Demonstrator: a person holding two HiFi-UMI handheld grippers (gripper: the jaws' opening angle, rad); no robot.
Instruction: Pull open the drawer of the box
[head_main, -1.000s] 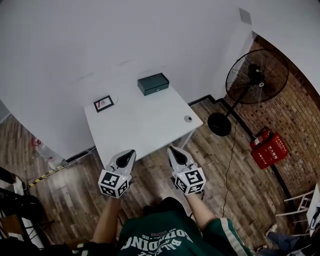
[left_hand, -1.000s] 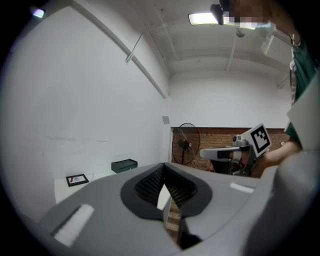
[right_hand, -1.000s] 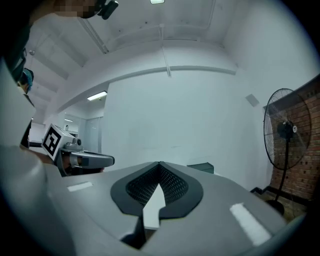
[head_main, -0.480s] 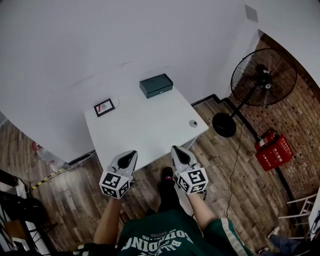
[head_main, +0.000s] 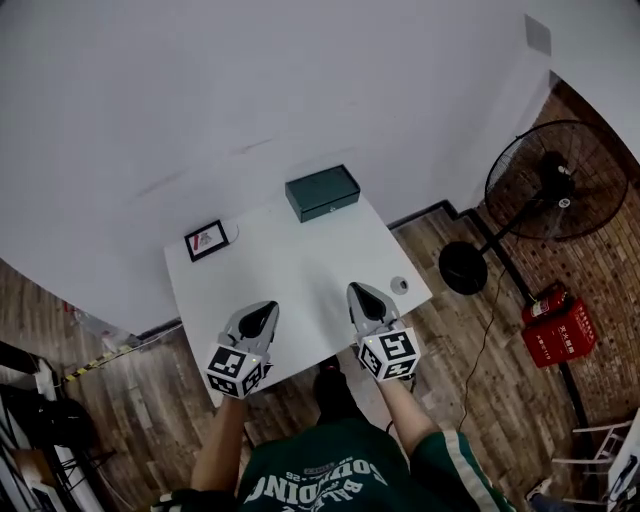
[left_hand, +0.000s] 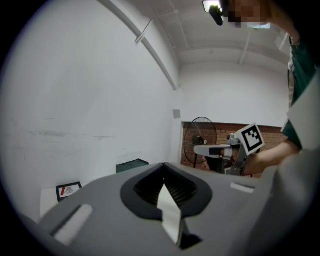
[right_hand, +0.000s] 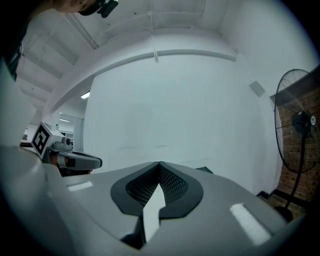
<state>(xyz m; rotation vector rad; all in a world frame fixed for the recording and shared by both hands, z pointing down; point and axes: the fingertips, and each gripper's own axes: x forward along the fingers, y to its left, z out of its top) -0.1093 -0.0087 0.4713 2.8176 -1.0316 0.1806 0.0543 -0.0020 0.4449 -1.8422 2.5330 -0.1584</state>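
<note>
A dark green box (head_main: 323, 192) sits at the far edge of a white table (head_main: 300, 275), close to the wall; its drawer front looks flush with the box. The same box (left_hand: 132, 165) shows small in the left gripper view, and only its corner (right_hand: 204, 170) peeks over the jaws in the right gripper view. My left gripper (head_main: 259, 318) hovers over the table's near left part, jaws shut and empty. My right gripper (head_main: 362, 299) hangs over the near right part, also shut on nothing. Both are well short of the box.
A small black-framed card (head_main: 206, 240) stands at the table's far left. A small round grey object (head_main: 399, 285) lies near the right edge. A black floor fan (head_main: 548, 185) and a red case (head_main: 558, 326) stand to the right by a brick wall.
The person has stepped closer to the table. Both grippers, earlier over the floor before the table's near edge, now hang over its near part. Their jaws stay shut.
</note>
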